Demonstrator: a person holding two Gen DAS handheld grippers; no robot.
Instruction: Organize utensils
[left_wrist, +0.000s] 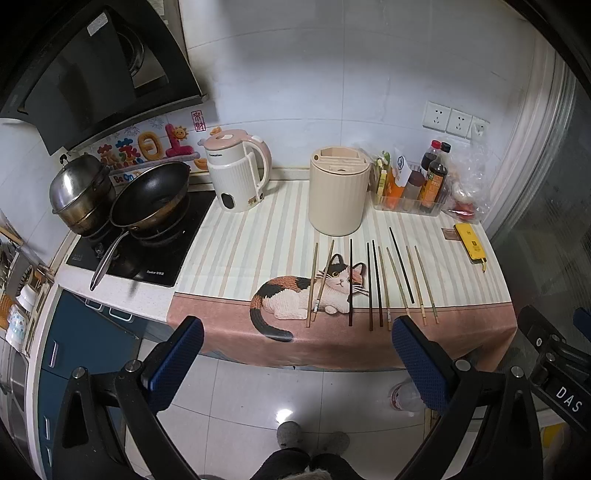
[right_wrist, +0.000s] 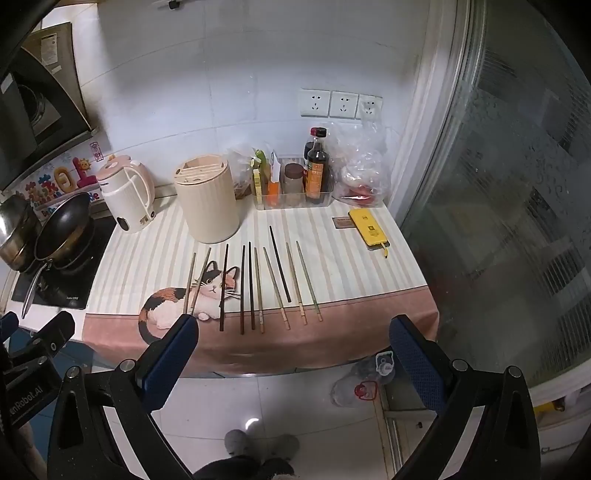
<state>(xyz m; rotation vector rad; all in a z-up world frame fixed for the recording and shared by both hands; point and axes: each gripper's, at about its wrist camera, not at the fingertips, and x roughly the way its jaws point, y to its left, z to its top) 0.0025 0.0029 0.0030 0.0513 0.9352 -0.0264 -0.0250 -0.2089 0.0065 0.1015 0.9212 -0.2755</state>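
left gripper (left_wrist: 295, 354): jaws spread wide, nothing in them, hanging off the counter edge
right gripper (right_wrist: 291, 349): same deal, wide and empty
chopsticks (left_wrist: 373, 280): loose row on the cat cloth (left_wrist: 461, 332), holder (left_wrist: 339, 192) at 12 o'clock
risk: thin sticks probably roll or slip from the pads, and dragging could bunch the cloth

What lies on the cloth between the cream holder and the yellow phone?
Only bare striped cloth; between cream holder and yellow phone, the long dark chopstick's tip reaches nearest, in the right wrist view.

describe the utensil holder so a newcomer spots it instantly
Start at the cat cloth covering the counter. Behind the row of chopsticks stands the holder, between the kettle and the condiment tray. It is the plain cream ribbed cylinder with a slotted top, and has no handle or spout.
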